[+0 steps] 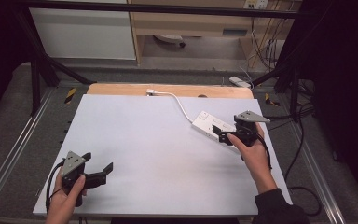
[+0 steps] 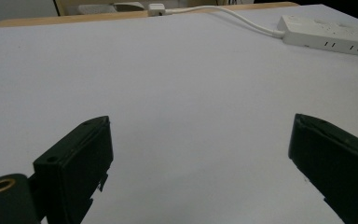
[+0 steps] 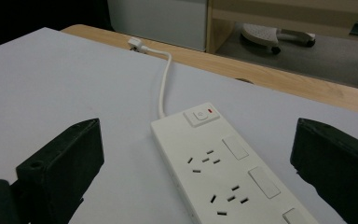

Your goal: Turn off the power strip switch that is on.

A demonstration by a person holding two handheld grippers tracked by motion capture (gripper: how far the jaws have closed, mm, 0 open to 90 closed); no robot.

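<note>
We see the left gripper [image 1: 99, 167] held low over the near left corner of the desk [image 1: 144, 140], its jaws spread wide apart with nothing between them; in the left gripper view the jaws frame only bare white desk surface, and we cannot tell whether they touch it. The right gripper [image 1: 220, 133] sits at the right side of the desk, directly over the near end of the white power strip [image 3: 223, 172]. Its jaws also stand wide apart, one on each side of the strip's body, clamped on nothing; we cannot tell whether either jaw touches the strip. The power strip lies flat on the desk, angled from near right to far left, with its switch [image 3: 198, 115] at the far end. Its white cable [image 1: 179, 103] runs toward the far edge, ending at a plug [image 1: 150, 92] on the wooden strip [image 1: 121, 88] there.
</note>
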